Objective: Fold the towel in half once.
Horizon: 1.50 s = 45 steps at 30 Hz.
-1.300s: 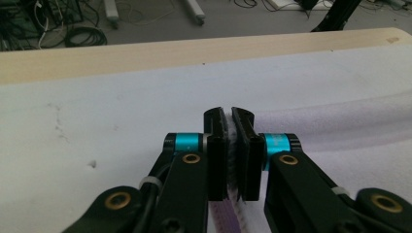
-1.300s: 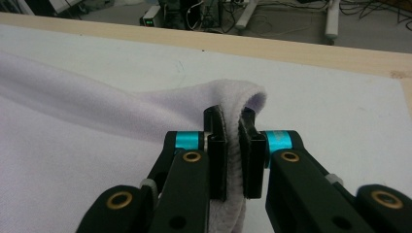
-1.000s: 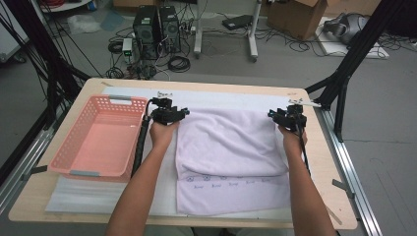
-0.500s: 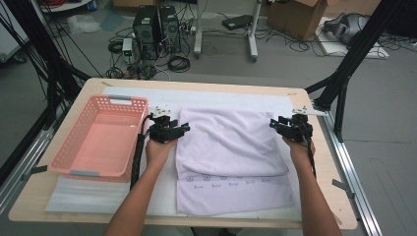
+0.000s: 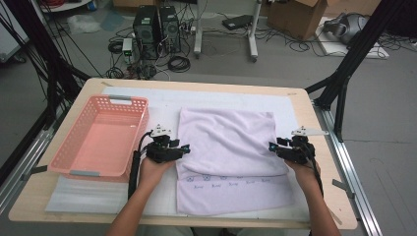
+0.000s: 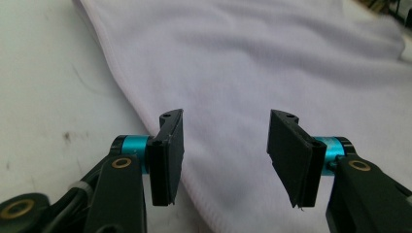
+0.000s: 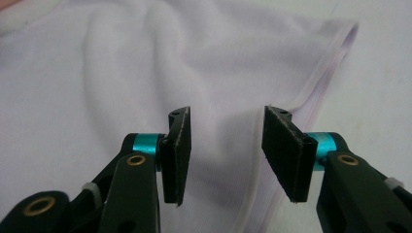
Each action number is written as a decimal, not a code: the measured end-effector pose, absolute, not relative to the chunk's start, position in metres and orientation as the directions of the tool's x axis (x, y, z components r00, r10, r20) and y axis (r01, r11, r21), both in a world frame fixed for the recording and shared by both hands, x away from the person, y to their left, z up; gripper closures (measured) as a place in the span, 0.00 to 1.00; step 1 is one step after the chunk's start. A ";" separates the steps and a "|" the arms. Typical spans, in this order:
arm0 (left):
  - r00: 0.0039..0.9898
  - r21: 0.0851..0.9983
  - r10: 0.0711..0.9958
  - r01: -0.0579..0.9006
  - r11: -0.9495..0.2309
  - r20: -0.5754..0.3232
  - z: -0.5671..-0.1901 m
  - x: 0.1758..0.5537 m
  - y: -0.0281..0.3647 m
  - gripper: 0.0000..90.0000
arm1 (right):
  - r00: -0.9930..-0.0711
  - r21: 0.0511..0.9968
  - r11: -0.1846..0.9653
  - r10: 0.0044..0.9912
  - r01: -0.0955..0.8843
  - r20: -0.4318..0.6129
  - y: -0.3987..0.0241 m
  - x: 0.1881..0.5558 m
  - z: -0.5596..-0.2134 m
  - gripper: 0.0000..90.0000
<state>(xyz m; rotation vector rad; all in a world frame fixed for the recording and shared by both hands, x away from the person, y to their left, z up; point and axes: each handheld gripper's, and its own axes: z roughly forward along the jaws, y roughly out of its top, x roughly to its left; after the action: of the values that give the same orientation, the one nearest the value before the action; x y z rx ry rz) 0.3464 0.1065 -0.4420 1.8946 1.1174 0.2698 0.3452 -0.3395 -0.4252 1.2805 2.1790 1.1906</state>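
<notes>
item: towel [image 5: 228, 147], pale lilac, partly folded; lies on the white mat [image 5: 162, 101] at the middle of the desk [image 5: 93, 86], reaching from mid-desk to the near edge. the upper layer is folded over the lower, whose near strip with a row of small printed marks lies uncovered towards the person. long axis of the fold runs left to right across the desk.

left gripper [image 5: 183, 149]: at the towel's left edge, about midway along it, pointing inward to the right. jaws parted about halfway, nothing between the pads; in the left gripper view [image 6: 226, 145] the hemmed edge of the towel [image 6: 272, 73] runs just under the left jaw, cloth below the gap, not pinched.

right gripper [image 5: 272, 146]: at the towel's right edge, opposite the left, pointing inward to the left. jaws have just been opening, now parted about halfway and empty; in the right gripper view [image 7: 226, 145] the doubled hem of the towel [image 7: 145, 63] passes under the right jaw.

key relation: the towel lies between the two grippers, each equally near its own side edge, facing one another along the fold's axis. judged: the next grip calls for each to close on the edge directly below it.

other: pink basket [image 5: 66, 157], empty, at the left of the desk, just beside the left hand [image 5: 155, 169].
</notes>
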 end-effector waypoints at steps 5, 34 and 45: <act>0.552 0.781 0.807 0.591 -0.203 -0.208 -0.451 0.344 0.107 0.64 | -0.522 0.766 0.262 0.845 0.587 0.111 -0.338 0.346 -0.439 0.62; 0.449 0.844 0.867 0.532 -0.067 -0.214 -0.441 0.368 0.117 0.55 | -0.359 0.840 0.134 0.930 0.526 0.076 -0.334 0.399 -0.431 0.70; 0.525 0.847 0.820 0.522 -0.099 -0.229 -0.438 0.335 0.121 0.57 | -0.446 0.853 0.194 0.894 0.485 0.049 -0.340 0.350 -0.415 0.68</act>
<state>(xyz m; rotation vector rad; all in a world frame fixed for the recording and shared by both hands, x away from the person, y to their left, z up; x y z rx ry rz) 0.3345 0.1205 -0.4383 1.7642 1.1256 0.3718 0.3501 -0.3395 -0.4147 1.2839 2.0120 1.1708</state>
